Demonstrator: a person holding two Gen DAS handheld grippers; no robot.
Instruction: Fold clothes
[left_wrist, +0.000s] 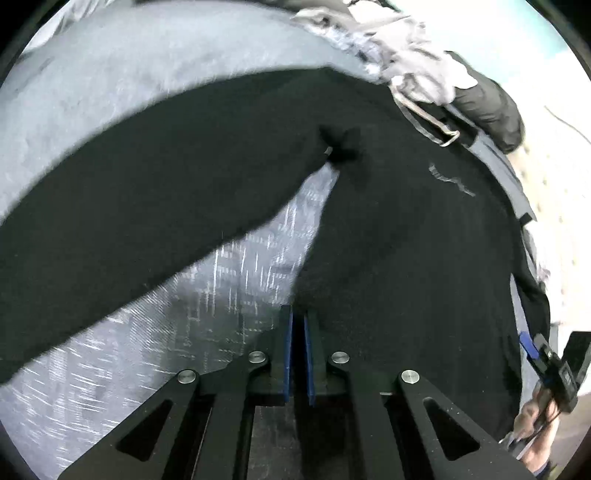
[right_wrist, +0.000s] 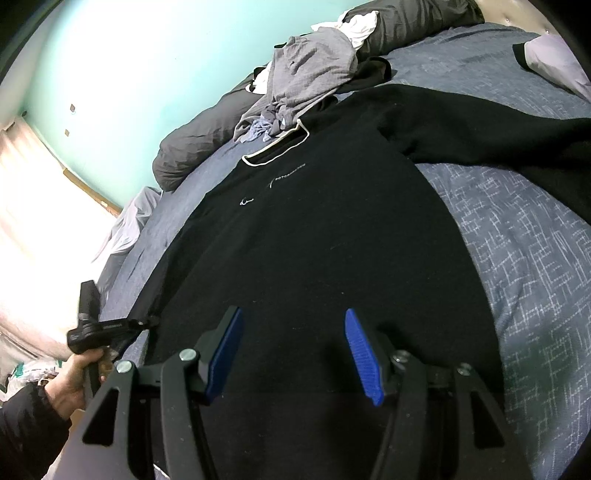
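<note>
We've got the black sweatshirt (right_wrist: 314, 229) spread flat on the bed (right_wrist: 524, 258), front up, collar toward 12 o'clock and one sleeve (left_wrist: 122, 206) stretched out sideways across the blue patterned cover.

Left tongs (left_wrist: 298, 332): the blue pads are nearly together, just a thin slit between them, sitting right at the edge of the sweatshirt where the body meets the bare cover. The left wrist view is blurry, so we can't tell if any fabric is actually pinched in there.

Right tongs (right_wrist: 293, 354): wide open, holding nothing, hovering over the lower part of the sweatshirt's body. In that same view, at about 8 o'clock, a hand (right_wrist: 72, 380) grips the handle of the other gripper.

A heap of grey clothes (right_wrist: 306, 74) sits at 12 o'clock, just past the collar, with dark pillows (right_wrist: 199, 144) behind it.
</note>
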